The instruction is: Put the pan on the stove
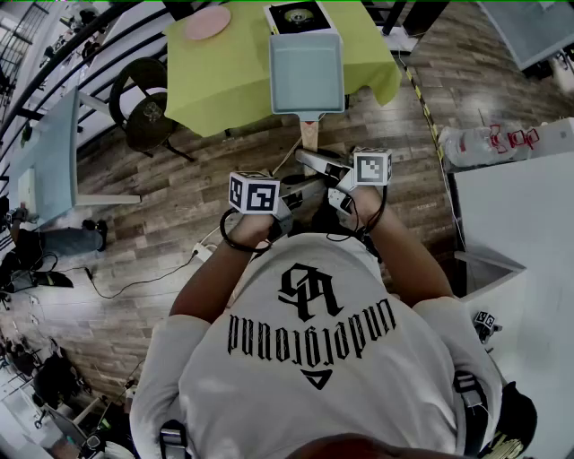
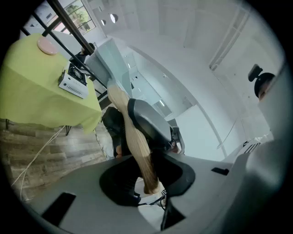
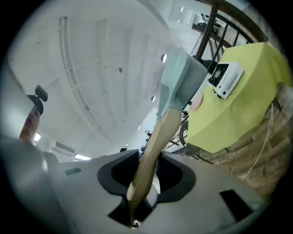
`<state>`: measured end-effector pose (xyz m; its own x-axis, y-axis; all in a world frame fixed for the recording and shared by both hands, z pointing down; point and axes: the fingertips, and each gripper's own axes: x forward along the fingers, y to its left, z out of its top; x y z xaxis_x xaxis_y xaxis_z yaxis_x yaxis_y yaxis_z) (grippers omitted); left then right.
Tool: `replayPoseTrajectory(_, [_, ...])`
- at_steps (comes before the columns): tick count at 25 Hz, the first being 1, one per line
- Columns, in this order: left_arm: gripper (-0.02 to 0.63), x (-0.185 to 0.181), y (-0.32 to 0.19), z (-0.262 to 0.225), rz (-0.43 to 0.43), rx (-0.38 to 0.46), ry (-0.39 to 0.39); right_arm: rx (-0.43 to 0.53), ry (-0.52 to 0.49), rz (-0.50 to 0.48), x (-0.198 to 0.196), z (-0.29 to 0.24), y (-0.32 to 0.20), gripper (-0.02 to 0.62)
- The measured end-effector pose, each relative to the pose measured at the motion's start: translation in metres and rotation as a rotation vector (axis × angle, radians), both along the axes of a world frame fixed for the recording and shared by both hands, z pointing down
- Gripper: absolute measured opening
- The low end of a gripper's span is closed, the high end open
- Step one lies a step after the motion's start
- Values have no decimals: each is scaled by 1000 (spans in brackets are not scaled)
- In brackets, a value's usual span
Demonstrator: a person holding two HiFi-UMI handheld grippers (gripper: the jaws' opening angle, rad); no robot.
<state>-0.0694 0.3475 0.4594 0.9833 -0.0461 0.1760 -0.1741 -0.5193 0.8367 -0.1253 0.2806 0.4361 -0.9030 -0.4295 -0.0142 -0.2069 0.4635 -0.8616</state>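
A pale blue square pan (image 1: 307, 72) with a wooden handle (image 1: 310, 134) hangs above the near edge of the green-clothed table (image 1: 220, 76). Just beyond it on that table sits the white stove (image 1: 300, 16). Both grippers meet on the handle in front of the person's chest. The left gripper (image 1: 303, 186) is shut on it from the left, the right gripper (image 1: 320, 165) from the right. In the left gripper view the handle (image 2: 137, 141) runs between the left gripper (image 2: 146, 183) jaws up to the pan (image 2: 107, 59). In the right gripper view the handle (image 3: 151, 155) crosses the right gripper (image 3: 144, 183) the same way.
A pink plate (image 1: 208, 22) lies at the table's far left. A black chair (image 1: 143, 112) stands left of the table, with a pale table (image 1: 54, 157) further left. A white counter (image 1: 529, 233) fills the right, and a plastic bag (image 1: 475, 143) lies beside it. A cable (image 1: 134, 285) trails over the wooden floor.
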Motion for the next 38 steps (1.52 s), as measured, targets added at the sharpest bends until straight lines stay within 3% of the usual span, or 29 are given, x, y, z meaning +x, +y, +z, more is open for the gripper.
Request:
replayPoseTrajectory(4, [106, -1, 2, 0, 5, 0, 3, -50, -15, 13, -3, 1, 4, 120])
replayPoseTrajectory(8, [106, -4, 2, 1, 10, 5, 0, -45, 18, 17, 2, 17, 2, 120])
replayPoseTrajectory(14, [106, 0, 0, -1, 14, 9, 11, -13, 9, 13, -1, 1, 1, 121])
replayPoseTrajectory(23, [106, 2, -19, 1, -2, -3, 11, -47, -8, 14, 3, 6, -17, 123])
replayPoseTrajectory(38, [106, 71, -90, 13, -37, -40, 0, -59, -11, -37, 68, 15, -88, 123])
